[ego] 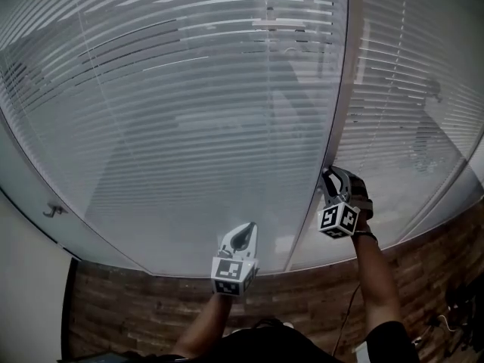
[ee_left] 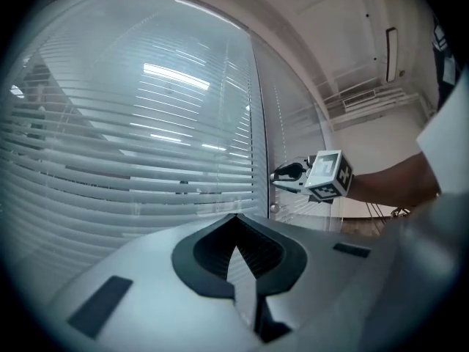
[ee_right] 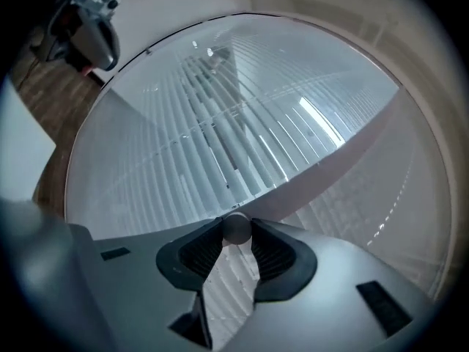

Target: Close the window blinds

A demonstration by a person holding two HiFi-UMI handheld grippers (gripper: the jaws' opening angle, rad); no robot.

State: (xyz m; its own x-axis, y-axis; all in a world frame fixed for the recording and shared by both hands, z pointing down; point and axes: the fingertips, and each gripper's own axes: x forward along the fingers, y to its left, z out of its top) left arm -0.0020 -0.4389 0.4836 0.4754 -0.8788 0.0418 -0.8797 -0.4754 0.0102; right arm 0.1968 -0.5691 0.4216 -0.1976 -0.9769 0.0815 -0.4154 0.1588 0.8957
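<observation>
White slatted blinds (ego: pixel 189 104) hang behind glass and fill the window; the room beyond shows faintly between the slats. A pale upright frame post (ego: pixel 342 97) divides two panes. My right gripper (ego: pixel 330 174) is at this post, shut on a small round silver knob (ee_right: pixel 236 229) that sits between its dark pads (ee_right: pixel 275 254). The same gripper (ee_left: pixel 278 174) shows in the left gripper view, with its tips against the post. My left gripper (ego: pixel 246 230) hangs lower and to the left in front of the glass, holding nothing. Its tips (ee_left: pixel 234 226) meet.
A second small round knob (ee_left: pixel 273 208) sits on the post just below the right gripper. Wood-look flooring (ego: pixel 136 301) runs under the window. A small hook or handle (ego: pixel 51 211) is on the frame at the far left. A cable (ego: pixel 344 316) hangs beside the right arm.
</observation>
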